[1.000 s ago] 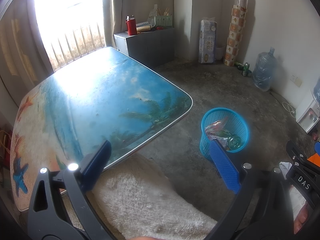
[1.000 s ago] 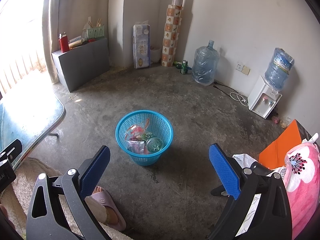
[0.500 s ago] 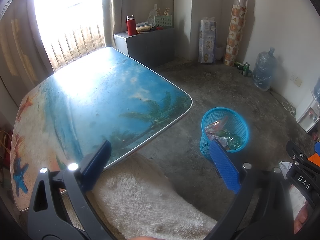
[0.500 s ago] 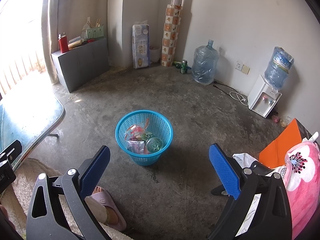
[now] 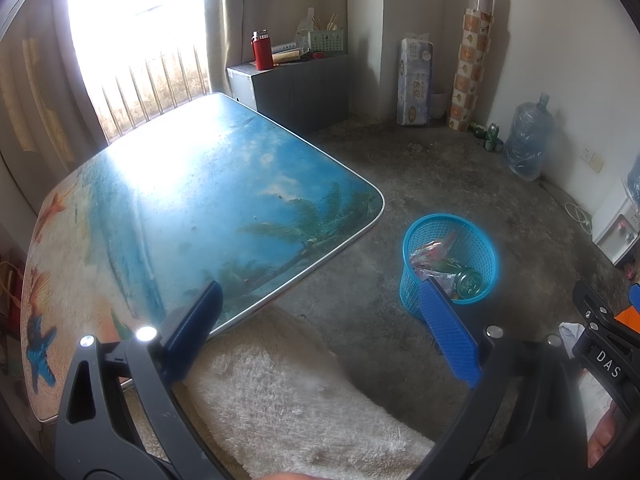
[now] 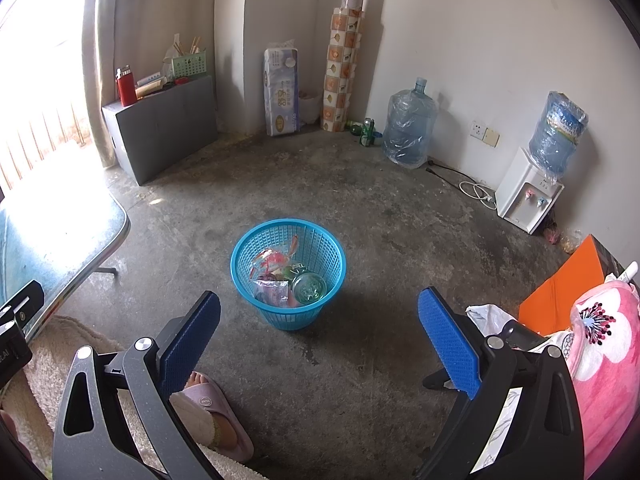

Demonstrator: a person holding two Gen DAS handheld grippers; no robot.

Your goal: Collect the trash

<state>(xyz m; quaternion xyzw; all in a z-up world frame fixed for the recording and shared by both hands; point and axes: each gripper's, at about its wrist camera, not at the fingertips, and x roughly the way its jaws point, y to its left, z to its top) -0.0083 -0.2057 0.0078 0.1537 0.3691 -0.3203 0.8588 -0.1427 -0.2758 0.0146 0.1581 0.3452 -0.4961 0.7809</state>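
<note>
Down on the concrete floor [image 6: 400, 216] stands a blue mesh basket [image 6: 288, 276] — inside lie crinkled wrappers [image 6: 272, 276] and a clear green-tinted round container [image 6: 309, 287], filling only its bottom. Both tools are spread wide and hold nothing: the left gripper [image 5: 320, 332] hangs over the beach-print table's [image 5: 192, 200] edge and a cream rug [image 5: 280, 392], the right gripper [image 6: 319, 344] over bare floor just short of the basket.

My left gripper [image 5: 326, 328] and right gripper [image 6: 320, 336] each carry black frames, silver screws and textured blue pads [image 6: 450, 344]; a lilac slipper [image 6: 212, 408] covers my foot.
</note>
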